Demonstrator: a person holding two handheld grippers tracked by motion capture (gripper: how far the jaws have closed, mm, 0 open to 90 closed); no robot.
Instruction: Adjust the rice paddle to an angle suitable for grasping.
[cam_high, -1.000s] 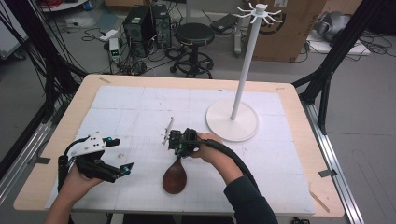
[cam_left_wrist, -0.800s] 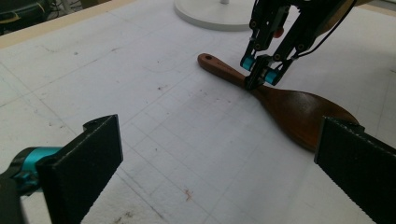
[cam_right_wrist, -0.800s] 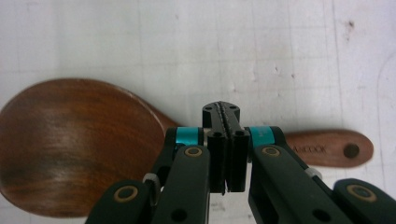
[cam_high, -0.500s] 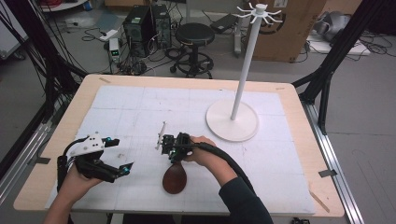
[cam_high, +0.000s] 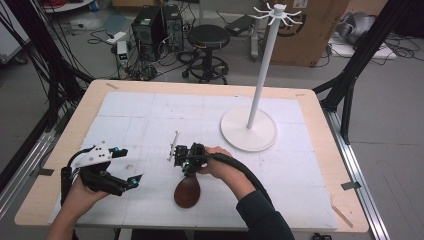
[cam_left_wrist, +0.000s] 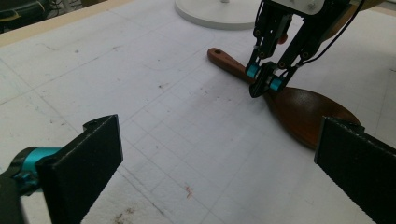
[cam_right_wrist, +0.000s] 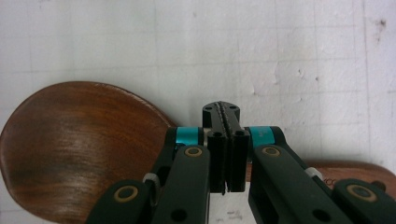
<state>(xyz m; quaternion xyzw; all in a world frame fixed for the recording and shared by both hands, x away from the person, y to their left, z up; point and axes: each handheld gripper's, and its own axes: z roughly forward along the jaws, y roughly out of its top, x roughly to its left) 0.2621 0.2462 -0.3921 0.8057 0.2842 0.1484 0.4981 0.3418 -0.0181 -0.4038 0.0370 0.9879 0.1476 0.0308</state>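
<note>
A dark brown wooden spoon (cam_high: 187, 191) lies flat on the white mat near the table's front, bowl toward the person. My right gripper (cam_high: 188, 167) points down at the spoon's neck, its jaws pressed together with nothing between them (cam_right_wrist: 221, 110). The spoon's bowl (cam_right_wrist: 79, 140) lies just left of the tips, and its handle runs under the linkage. In the left gripper view the right gripper (cam_left_wrist: 257, 91) has its closed tips at the neck of the spoon (cam_left_wrist: 306, 112). My left gripper (cam_high: 128, 166) rests at the front left, jaws wide apart (cam_left_wrist: 218, 133) and empty.
A white stand with a round base (cam_high: 248, 131), a tall pole and hooks on top stands at the right back of the mat. Its base (cam_left_wrist: 212, 11) lies beyond the spoon. The wooden table edge (cam_high: 200, 86) frames the mat.
The right gripper has shifted slightly to the left above the spoon's handle. The left gripper and the spoon stay where they were.
</note>
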